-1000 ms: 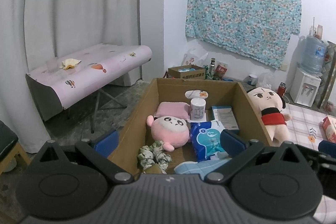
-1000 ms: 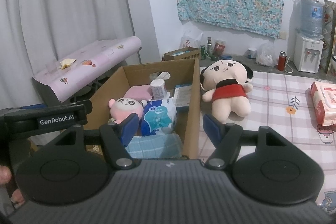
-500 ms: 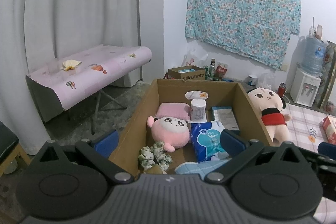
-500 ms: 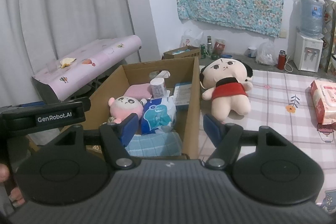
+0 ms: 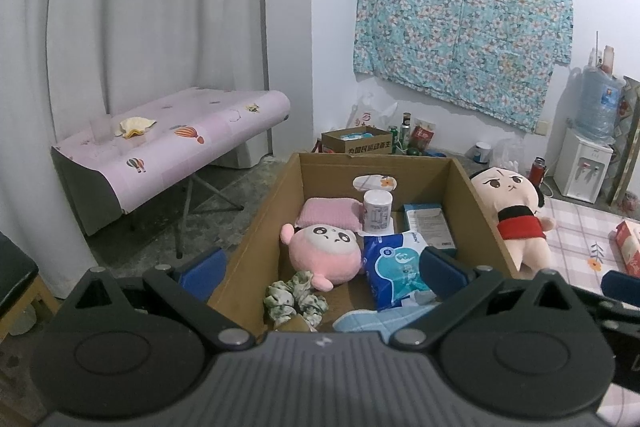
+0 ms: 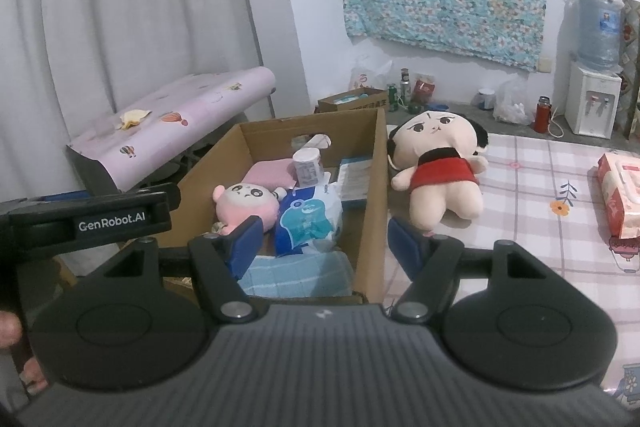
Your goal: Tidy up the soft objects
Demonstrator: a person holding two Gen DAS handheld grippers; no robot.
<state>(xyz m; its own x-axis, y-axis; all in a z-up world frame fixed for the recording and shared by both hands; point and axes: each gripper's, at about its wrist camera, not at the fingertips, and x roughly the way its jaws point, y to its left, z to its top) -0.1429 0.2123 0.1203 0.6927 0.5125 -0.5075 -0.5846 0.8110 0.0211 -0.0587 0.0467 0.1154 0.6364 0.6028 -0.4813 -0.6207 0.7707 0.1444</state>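
Observation:
An open cardboard box holds a pink round plush, a pink pad, a blue tissue pack, a green scrunchie, a blue checked cloth and a white cup. A doll in a red top lies on the checked tabletop right of the box. My left gripper hangs open over the box's near end. My right gripper is open astride the box's right wall, holding nothing.
A red wipes pack lies at the table's right edge. A pink-covered folding table stands to the left by white curtains. Bottles, a small carton and a water dispenser line the far wall.

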